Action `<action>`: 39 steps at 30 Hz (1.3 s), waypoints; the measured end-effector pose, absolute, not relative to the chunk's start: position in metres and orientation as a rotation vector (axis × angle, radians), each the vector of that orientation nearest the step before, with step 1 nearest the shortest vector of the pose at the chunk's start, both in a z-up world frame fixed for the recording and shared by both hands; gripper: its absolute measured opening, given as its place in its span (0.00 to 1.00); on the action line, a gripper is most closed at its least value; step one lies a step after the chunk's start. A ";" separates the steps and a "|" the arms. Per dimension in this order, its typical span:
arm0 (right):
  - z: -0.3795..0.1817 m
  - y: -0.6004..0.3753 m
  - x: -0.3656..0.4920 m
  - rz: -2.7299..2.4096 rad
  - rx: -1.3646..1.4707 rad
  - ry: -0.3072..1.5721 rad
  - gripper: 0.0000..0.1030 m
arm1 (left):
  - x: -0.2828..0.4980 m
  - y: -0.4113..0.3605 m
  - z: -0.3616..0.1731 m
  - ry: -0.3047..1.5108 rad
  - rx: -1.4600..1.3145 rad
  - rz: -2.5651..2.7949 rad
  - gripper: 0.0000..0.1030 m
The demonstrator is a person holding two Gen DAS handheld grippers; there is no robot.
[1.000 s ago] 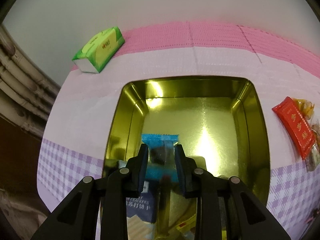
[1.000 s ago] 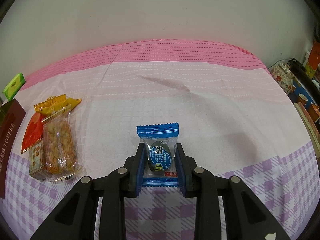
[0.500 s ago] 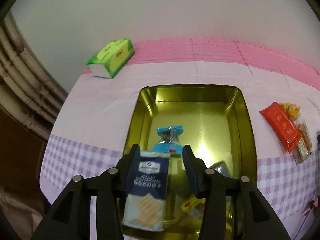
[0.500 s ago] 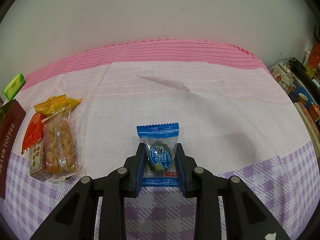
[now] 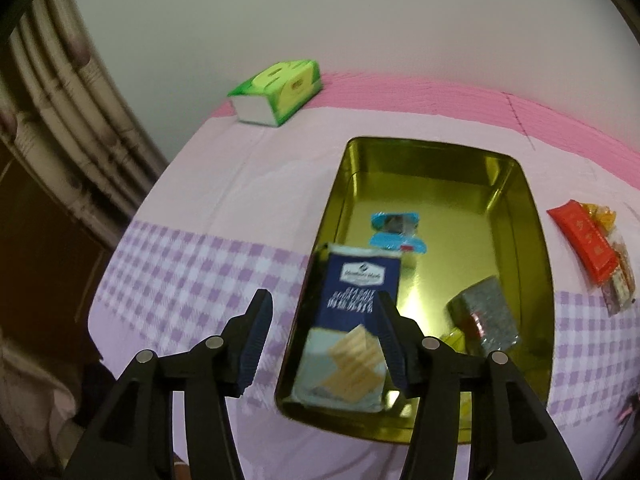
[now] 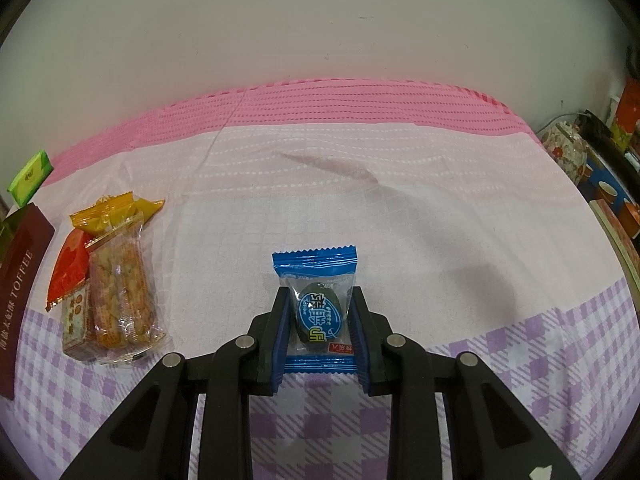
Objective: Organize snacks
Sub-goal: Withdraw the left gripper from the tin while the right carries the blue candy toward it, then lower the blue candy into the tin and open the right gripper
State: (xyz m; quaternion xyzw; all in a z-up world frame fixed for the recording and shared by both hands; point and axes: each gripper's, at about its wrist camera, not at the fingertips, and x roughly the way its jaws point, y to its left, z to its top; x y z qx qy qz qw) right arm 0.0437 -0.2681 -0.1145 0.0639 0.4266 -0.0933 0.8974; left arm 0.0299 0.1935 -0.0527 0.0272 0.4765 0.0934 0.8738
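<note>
since the earlier frame the left gripper [image 5: 320,338] has pulled back and to the side of the tin [image 5: 536,248], and its jaws have just been opening: the blue candy [image 5: 396,232] it carried now lies on the tin floor, and nothing is pressed between the pads. a cracker pack [image 5: 352,328] shows between the open fingers, but it leans against the tin's near-left wall rather than being held; whether the right pad brushes its edge is hard to tell. a grey packet [image 5: 484,322] lies tilted in the near-right part of the tin, so three snacks are already gathered where they belong.

the right gripper [image 6: 318,330] sits low over the cloth [image 6: 400,208], jaws closed on a second blue candy [image 6: 318,312], pinching the wrapper across its width at the bulge, which looks like a sensible hold for a slippery film pack. it seems to wait its turn while the left hand clears the tin.

a stack of red and orange snacks [image 6: 108,280] lies left of it, beside a toffee lid [image 6: 20,280]; these are likely next. a green tissue pack [image 5: 280,92] sits apart at the far edge.
</note>
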 end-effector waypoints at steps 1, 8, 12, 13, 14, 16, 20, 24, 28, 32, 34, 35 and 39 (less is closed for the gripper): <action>-0.114 -0.268 0.043 -0.196 0.137 0.883 0.25 | 0.028 0.196 -0.054 0.998 0.047 0.201 0.52; -0.104 -0.266 0.039 -0.217 0.156 0.886 0.24 | 0.018 0.209 -0.055 0.984 0.022 0.236 0.59; -0.083 -0.260 0.034 -0.205 0.164 0.855 0.24 | 0.013 0.214 -0.051 0.952 0.027 0.255 0.66; -0.076 -0.256 0.033 -0.193 0.167 0.846 0.24 | 0.012 0.215 -0.050 0.947 0.031 0.254 0.66; -0.071 -0.252 0.033 -0.181 0.167 0.841 0.24 | 0.012 0.216 -0.049 0.943 0.033 0.254 0.67; -0.059 -0.239 0.033 -0.143 0.160 0.830 0.24 | 0.010 0.218 -0.047 0.936 0.034 0.255 0.67; -0.039 -0.194 0.034 -0.031 0.119 0.811 0.24 | 0.007 0.223 -0.042 0.927 0.028 0.266 0.67; -0.029 -0.139 0.037 0.094 0.067 0.809 0.24 | -0.002 0.235 -0.043 0.932 -0.011 0.290 0.67; -0.022 -0.080 0.040 0.234 0.021 0.817 0.24 | -0.011 0.248 -0.047 0.948 -0.017 0.343 0.67; -0.023 -0.022 0.040 0.359 -0.015 0.830 0.24 | -0.013 0.259 -0.048 0.949 -0.059 0.375 0.68; -0.027 0.004 0.041 0.413 -0.024 0.842 0.24 | -0.013 0.261 -0.049 0.956 -0.071 0.369 0.70; -0.029 0.012 0.040 0.430 -0.026 0.849 0.24 | -0.012 0.261 -0.050 0.963 -0.074 0.366 0.70; -0.039 0.037 0.037 0.476 -0.045 0.880 0.24 | -0.012 0.260 -0.050 0.961 -0.075 0.362 0.70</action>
